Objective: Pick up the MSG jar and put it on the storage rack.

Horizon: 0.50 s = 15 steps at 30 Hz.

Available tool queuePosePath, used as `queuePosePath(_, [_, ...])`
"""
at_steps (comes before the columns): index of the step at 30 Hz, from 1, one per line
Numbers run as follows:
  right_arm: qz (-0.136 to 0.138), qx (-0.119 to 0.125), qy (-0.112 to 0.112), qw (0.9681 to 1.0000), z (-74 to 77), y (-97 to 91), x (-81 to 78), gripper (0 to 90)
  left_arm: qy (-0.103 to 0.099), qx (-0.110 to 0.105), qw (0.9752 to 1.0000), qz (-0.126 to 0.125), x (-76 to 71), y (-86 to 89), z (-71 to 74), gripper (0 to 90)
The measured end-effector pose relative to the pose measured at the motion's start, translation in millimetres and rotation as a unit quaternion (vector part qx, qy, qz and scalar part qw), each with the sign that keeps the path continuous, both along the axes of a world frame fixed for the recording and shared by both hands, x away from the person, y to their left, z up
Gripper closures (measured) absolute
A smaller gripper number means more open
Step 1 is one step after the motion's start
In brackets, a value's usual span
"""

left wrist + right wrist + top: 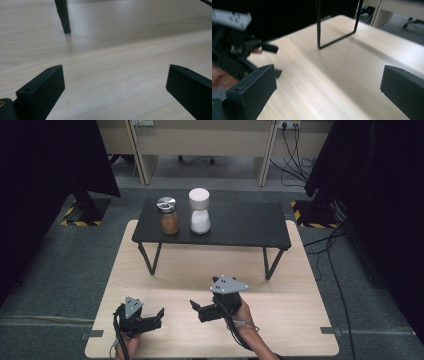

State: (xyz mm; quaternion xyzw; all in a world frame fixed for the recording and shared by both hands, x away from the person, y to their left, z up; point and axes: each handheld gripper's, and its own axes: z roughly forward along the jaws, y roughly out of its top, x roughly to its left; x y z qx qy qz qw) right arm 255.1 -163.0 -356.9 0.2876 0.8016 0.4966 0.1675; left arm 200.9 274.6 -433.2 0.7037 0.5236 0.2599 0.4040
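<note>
Left gripper [159,316]: low over the near left part of the wooden table [300,330], jaws spread wide with nothing between them; its own view shows bare wood between its jaws.
Right gripper [197,309]: just right of the left one, held in the person's right hand [243,312], jaws released and standing wide apart, empty; its tips point toward the left gripper, with a gap between the two.
Right gripper view: the left gripper [265,47] shows at the left, over the tabletop.
Black stand [240,222]: farther back, a low dark shelf on thin legs set on the wooden table; one leg [63,17] appears ahead in the left gripper view.
Brown spice jar [168,216]: upright on the stand's left part, silver lid on.
White jar [200,211]: upright just right of the brown one, white lid on; both are well apart from the grippers.
Floor [50,255]: grey, with desks beyond.
</note>
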Motion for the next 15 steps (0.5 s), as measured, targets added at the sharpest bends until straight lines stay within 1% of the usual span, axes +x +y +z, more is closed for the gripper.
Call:
queuePosePath(5, [0.001, -0.007, 0.013, 0.9999, -27.6, -2.6, -1.6, 0.9, 0.000, 0.001, 1.0000, 0.000, 0.1, -0.4, -0.3, 1.3])
queuePosePath(6, [0.001, -0.007, 0.013, 0.9999, -27.6, -2.6, -1.6, 0.9, 0.000, 0.001, 1.0000, 0.000, 0.1, -0.4, -0.3, 1.3])
queuePosePath(7, [-0.001, -0.005, 0.017, 0.9998, -38.9, -4.0, -3.2, 1.1, 0.000, 0.000, 1.0000, 0.001, 0.3, -0.2, -0.4, 1.3])
queuePosePath(9, [-0.003, -0.007, 0.026, 0.9996, -48.5, -4.4, -4.5, 1.2, 0.000, 0.000, 1.0000, 0.001, 0.5, 0.0, -0.5, 1.3])
queuePosePath(11, [-0.001, -0.010, 0.031, 0.9995, -55.8, -4.7, -5.0, 1.4, 0.000, 0.000, 1.0000, 0.001, 0.4, -0.1, -0.5, 1.3])
queuePosePath(14, [-0.003, -0.008, 0.038, 0.9992, -68.9, -6.6, -7.3, 1.5, 0.000, 0.001, 1.0000, 0.001, 0.4, -0.4, -0.6, 1.3])
queuePosePath(15, [-0.003, -0.008, 0.038, 0.9992, -68.9, -6.6, -7.3, 1.5, 0.000, 0.001, 1.0000, 0.001, 0.4, -0.4, -0.6, 1.4])
